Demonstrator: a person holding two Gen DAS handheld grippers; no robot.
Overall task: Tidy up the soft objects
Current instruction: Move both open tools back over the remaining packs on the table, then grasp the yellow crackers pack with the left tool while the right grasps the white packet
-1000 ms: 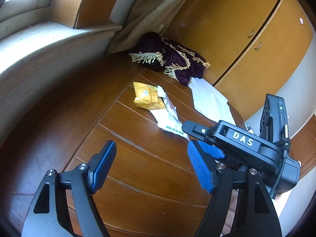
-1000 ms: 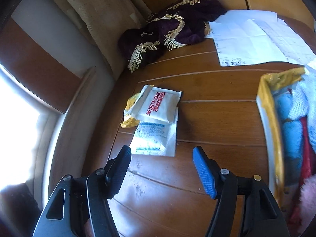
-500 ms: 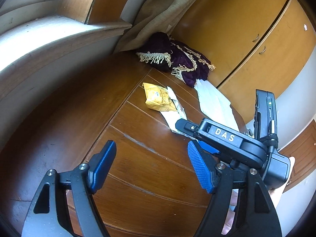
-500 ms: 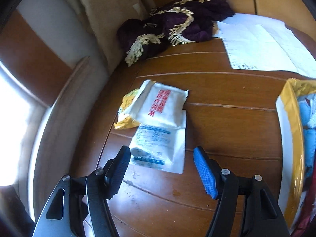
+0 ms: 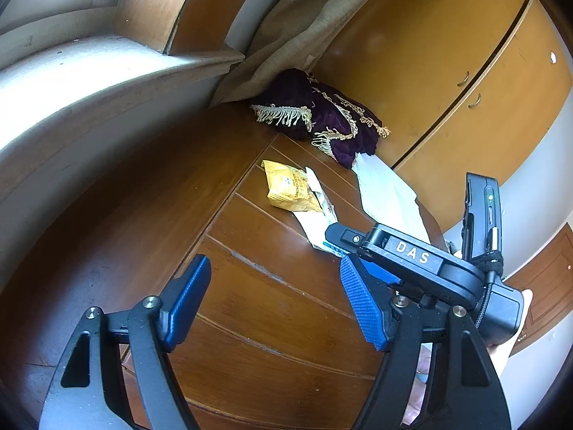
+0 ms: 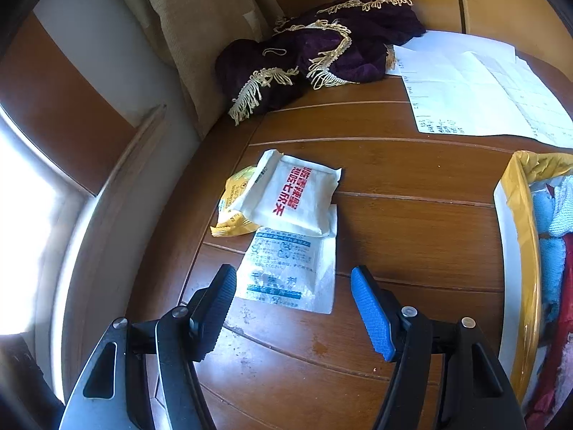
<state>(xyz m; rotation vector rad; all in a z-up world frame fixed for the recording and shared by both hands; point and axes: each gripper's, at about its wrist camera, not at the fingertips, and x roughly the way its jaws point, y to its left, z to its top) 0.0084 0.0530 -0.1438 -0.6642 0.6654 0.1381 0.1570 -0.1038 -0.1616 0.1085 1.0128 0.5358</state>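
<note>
Brown wooden boards of the table filled the left wrist view, and the left gripper hung above them with its blue-padded jaws spread wide and nothing between them. Beyond it lay a yellow packet touching a white sachet, and farther back a purple fringed cloth was bunched in the corner below a beige curtain. White papers lay beside the cloth. The right gripper's black body crossed the lower right of this view, partly hiding the sachet.

From the right wrist view, the right gripper stood with jaws wide apart and empty, just above the near edge of a white sachet with blue print. A plump white packet with red lettering overlapped that sachet's far edge and rested partly on the yellow packet. The purple fringed cloth lay at the far edge, touching the white papers. At the right, a yellow-rimmed container held blue, white and red soft items.
</note>
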